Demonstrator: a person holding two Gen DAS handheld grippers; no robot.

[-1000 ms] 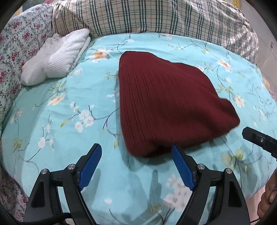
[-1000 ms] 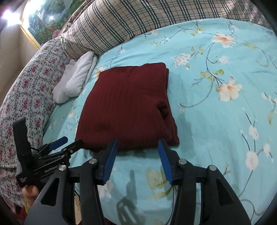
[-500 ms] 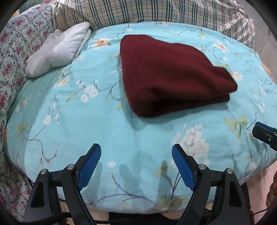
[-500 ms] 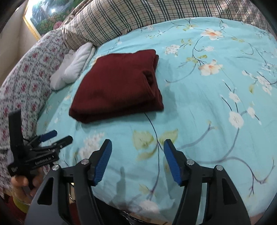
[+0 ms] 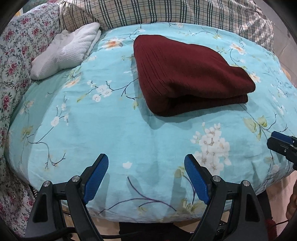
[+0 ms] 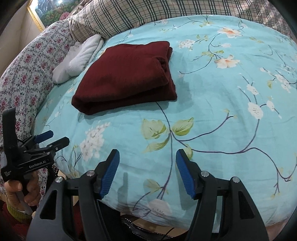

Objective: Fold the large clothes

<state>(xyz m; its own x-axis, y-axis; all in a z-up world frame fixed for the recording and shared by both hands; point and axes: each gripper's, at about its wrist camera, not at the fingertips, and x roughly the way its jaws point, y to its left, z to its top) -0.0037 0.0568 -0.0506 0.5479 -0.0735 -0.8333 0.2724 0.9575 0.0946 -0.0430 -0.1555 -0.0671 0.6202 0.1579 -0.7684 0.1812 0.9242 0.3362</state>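
A dark red knitted garment (image 5: pixel 187 74) lies folded in a thick stack on the turquoise floral bedspread (image 5: pixel 111 133); it also shows in the right wrist view (image 6: pixel 126 77). My left gripper (image 5: pixel 145 165) is open and empty, near the bed's front edge, well short of the garment. My right gripper (image 6: pixel 146 159) is open and empty, also back from the garment over the front of the bed. The left gripper shows at the left of the right wrist view (image 6: pixel 52 139), and the right gripper's tip shows at the right edge of the left wrist view (image 5: pixel 282 142).
A folded white towel (image 5: pixel 68 52) lies at the back left of the bed. Plaid pillows (image 5: pixel 167 13) line the head of the bed. A pink floral quilt (image 5: pixel 16 55) runs along the left side. A framed picture (image 6: pixel 50 13) hangs on the wall.
Both grippers have drawn back from the folded garment toward the bed's front edge. The garment lies still on the bed. Both grippers stay open.
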